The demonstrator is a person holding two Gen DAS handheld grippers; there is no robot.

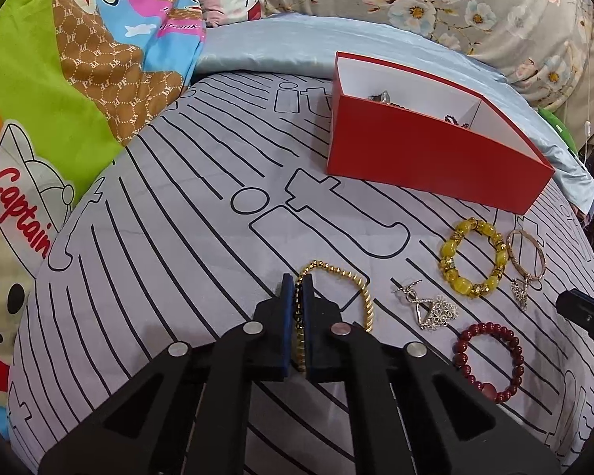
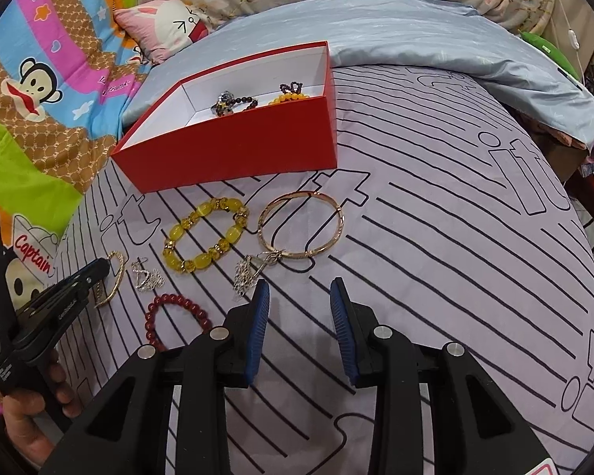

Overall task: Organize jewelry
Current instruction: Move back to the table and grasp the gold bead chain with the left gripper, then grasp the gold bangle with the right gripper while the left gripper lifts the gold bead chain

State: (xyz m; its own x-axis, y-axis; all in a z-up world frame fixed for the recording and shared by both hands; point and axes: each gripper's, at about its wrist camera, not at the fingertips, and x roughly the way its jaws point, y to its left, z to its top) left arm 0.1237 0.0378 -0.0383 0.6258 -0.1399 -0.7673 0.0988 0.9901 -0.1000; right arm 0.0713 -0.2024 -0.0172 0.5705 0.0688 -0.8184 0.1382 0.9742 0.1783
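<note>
Left wrist view: the left claw (image 1: 297, 297) is clamped on the gold bracelet (image 1: 360, 289) lying on the bed (image 1: 178, 217), presumably headed for the red box (image 1: 415, 154) (already holding a few pieces). The right claw (image 2: 300, 304) hangs open and empty.

Grey bedspread (image 2: 455, 257) with black line print covers the bed. Light blue satin sheet (image 2: 435, 35) bunched at its far edge. Colourful cartoon monkey blanket (image 1: 59, 79) at left. Pink cartoon pillow (image 2: 166, 27) behind. Floral fabric (image 1: 475, 4) along the back.
</note>
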